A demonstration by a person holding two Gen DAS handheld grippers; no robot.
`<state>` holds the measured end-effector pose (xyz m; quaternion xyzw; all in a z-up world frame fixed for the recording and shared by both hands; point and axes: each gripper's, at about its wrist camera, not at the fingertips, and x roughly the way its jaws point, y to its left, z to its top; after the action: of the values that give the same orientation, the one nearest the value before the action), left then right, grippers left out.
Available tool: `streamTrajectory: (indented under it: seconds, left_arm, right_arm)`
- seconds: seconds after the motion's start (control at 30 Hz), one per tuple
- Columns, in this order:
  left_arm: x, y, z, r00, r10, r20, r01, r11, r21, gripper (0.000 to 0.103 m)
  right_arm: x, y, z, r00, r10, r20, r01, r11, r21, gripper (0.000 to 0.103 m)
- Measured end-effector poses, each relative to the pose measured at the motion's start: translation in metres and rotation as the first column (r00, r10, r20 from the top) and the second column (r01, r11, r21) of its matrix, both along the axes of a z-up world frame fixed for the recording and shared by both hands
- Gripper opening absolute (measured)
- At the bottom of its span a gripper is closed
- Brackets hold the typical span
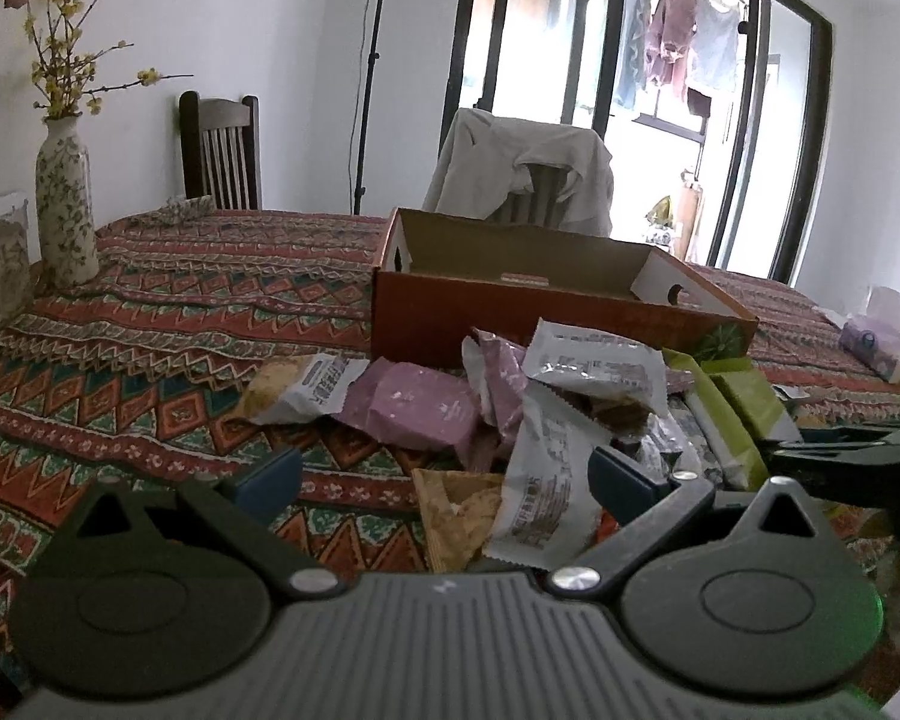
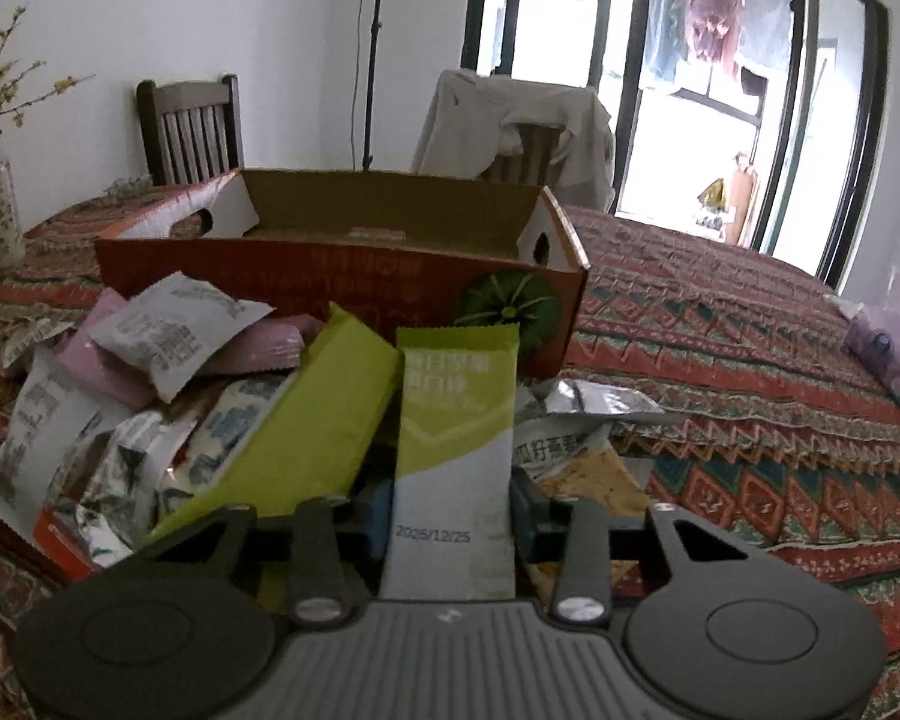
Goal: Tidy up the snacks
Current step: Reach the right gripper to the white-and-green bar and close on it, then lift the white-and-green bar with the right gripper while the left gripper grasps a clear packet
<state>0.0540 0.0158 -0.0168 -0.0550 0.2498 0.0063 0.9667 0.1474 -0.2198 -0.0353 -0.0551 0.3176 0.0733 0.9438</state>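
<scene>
A pile of snack packets lies on the patterned tablecloth in front of an open orange cardboard box [image 1: 510, 324] [image 2: 342, 282]. My right gripper [image 2: 453, 519] is shut on a green and white snack bar [image 2: 456, 420], held upright over the pile. A second green bar [image 2: 306, 420] lies beside it. My left gripper [image 1: 444, 474] is open and empty, low over the near edge of the pile, with a white packet [image 1: 546, 480] and a brown packet [image 1: 456, 510] between its fingers. Pink packets [image 1: 414, 408] lie behind. The right gripper's arm [image 1: 846, 450] shows at the right of the left wrist view.
A flowered vase [image 1: 66, 204] with yellow blossoms stands at the table's far left. Two chairs [image 1: 222, 150] stand behind the table, one draped with a pale jacket [image 1: 522, 168]. A purple tissue pack [image 1: 882, 336] lies at the right. The patterned tablecloth [image 1: 150, 324] spreads to the left.
</scene>
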Motion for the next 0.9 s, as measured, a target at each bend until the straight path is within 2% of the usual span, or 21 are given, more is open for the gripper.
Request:
streamTrajectory:
  seconds: [0.27,0.4,0.5,0.57,0.7,0.77,0.9]
  left_arm:
    - [0.011,-0.025,0.0,1.0,-0.021,-0.021,0.024,0.994,0.11,0.103]
    - [0.019,-0.043,0.001,0.999,-0.038,-0.019,0.041,0.985,0.169,0.102]
    - [0.026,-0.056,-0.001,0.998,-0.041,-0.037,0.048,0.975,0.216,0.09]
    - [0.032,-0.063,-0.005,0.997,-0.041,-0.065,0.055,0.97,0.239,0.069]
    - [0.038,-0.069,-0.013,0.993,-0.046,-0.105,0.07,0.969,0.235,0.059]
    - [0.037,-0.072,-0.014,0.992,-0.06,-0.108,0.084,0.967,0.239,0.047]
    - [0.034,-0.072,-0.015,0.99,-0.082,-0.114,0.106,0.968,0.229,0.039]
  right_arm:
    - [-0.031,-0.022,0.018,0.993,-0.026,0.115,0.016,0.997,0.08,0.037]
    - [-0.041,-0.027,0.023,0.99,-0.021,0.136,0.007,0.995,0.1,0.037]
    - [-0.046,-0.031,0.023,0.99,-0.015,0.138,-0.001,0.994,0.114,0.037]
    - [-0.048,-0.033,0.024,0.99,-0.011,0.139,-0.006,0.993,0.12,0.037]
    - [-0.05,-0.034,0.021,0.991,-0.003,0.136,-0.015,0.991,0.132,0.037]
    - [-0.051,-0.035,0.02,0.991,0.0,0.134,-0.019,0.99,0.137,0.037]
    - [-0.052,-0.035,0.019,0.991,0.002,0.134,-0.022,0.989,0.146,0.037]
